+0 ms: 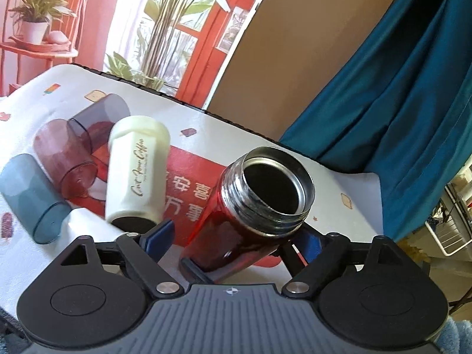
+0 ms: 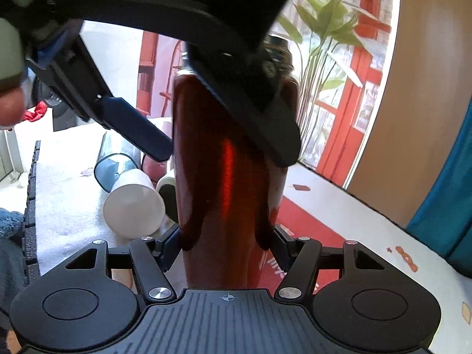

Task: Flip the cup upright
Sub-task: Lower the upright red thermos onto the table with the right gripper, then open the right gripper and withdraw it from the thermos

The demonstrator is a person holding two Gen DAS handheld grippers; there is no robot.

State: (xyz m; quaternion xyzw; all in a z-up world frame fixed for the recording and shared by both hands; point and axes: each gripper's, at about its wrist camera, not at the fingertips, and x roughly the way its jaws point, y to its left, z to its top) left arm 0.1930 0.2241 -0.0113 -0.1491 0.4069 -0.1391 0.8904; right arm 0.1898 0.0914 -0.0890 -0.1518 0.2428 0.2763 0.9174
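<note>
A red metal flask cup (image 1: 236,215) with a steel threaded mouth stands between the fingers of my left gripper (image 1: 233,239), mouth up and tilted slightly right. The left jaws stand wider than the flask, so the left gripper is open around it. In the right wrist view the same red flask (image 2: 227,177) fills the middle, and my right gripper (image 2: 225,246) is shut on its lower body. The left gripper (image 2: 206,129) shows from the front there, a finger (image 2: 138,129) on each side of the flask's upper part.
On the patterned tablecloth (image 1: 348,185) lie a white coffee cup (image 1: 137,174), a pink tumbler (image 1: 63,159), a blue tumbler (image 1: 29,197) and a dark tumbler (image 1: 97,118), all on their sides. A blue curtain (image 1: 398,103) hangs at the right.
</note>
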